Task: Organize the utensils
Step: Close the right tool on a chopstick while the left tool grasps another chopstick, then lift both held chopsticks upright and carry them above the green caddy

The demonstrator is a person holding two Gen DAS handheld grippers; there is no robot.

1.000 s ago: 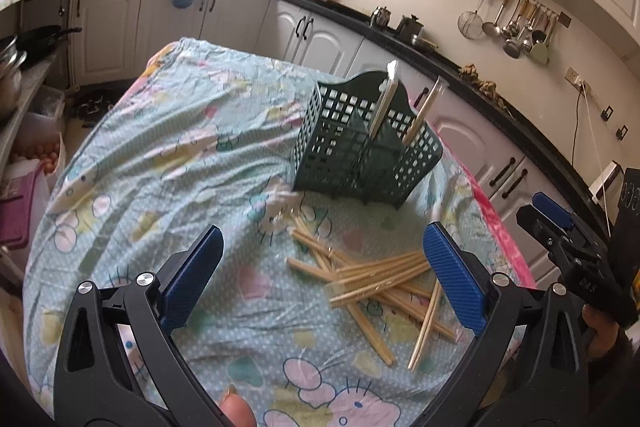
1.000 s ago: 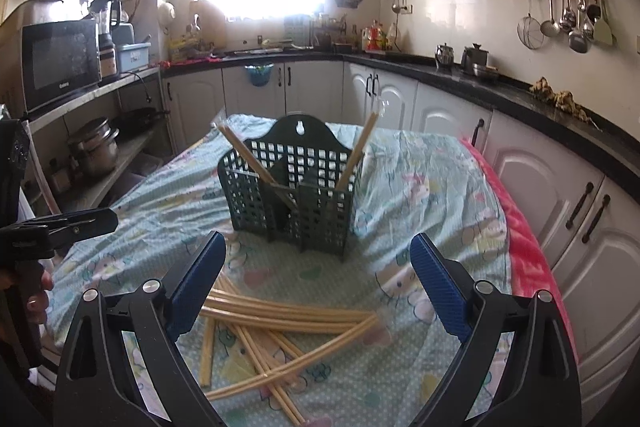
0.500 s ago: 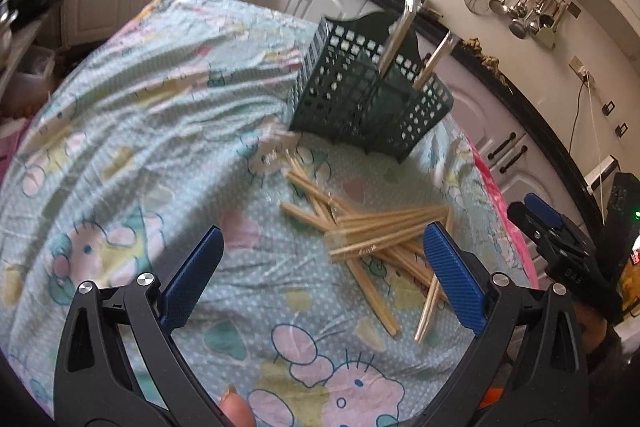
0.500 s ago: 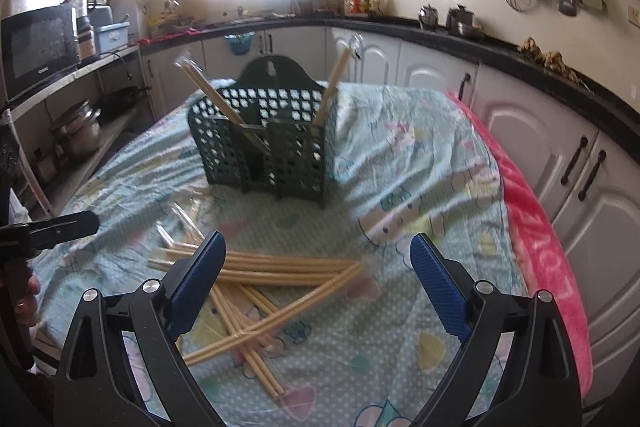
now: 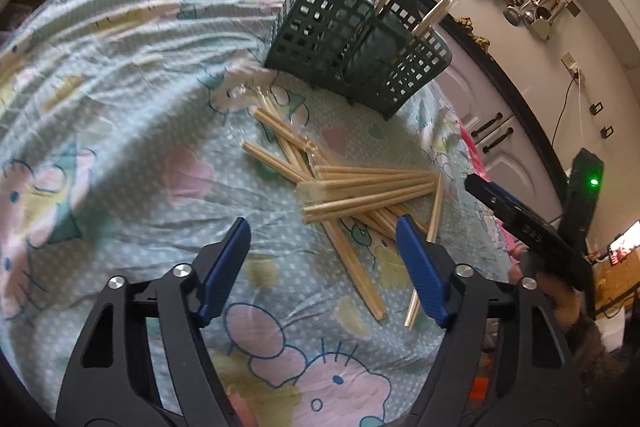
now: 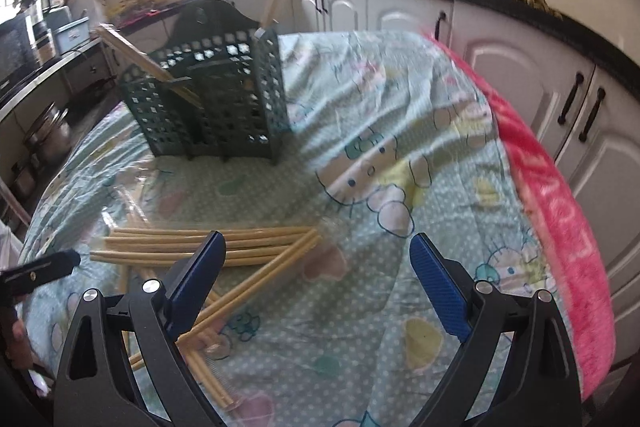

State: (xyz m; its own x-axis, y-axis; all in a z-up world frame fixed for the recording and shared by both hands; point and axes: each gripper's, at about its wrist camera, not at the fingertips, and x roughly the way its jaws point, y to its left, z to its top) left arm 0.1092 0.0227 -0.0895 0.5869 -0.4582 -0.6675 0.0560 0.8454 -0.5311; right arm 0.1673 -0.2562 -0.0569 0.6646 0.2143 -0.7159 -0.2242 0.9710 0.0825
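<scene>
Now my left gripper (image 5: 323, 241) has been closing on nothing, my right gripper (image 6: 318, 259) gapes, and these light, stiff wrapped chopsticks (image 5: 360, 187) near the table's right edge want a middle pinch.

Both grippers dropped toward the chopsticks (image 5: 352, 187) and tilted down. Left gripper (image 5: 323, 239) jaws have just been closing, narrower than before, nothing between them. Right gripper (image 6: 318, 255) same gap, now over the pile's right end.

Cartoon-print tablecloth (image 5: 120, 131), white cabinets (image 6: 520, 67), hanging ladles (image 5: 524, 3).
</scene>
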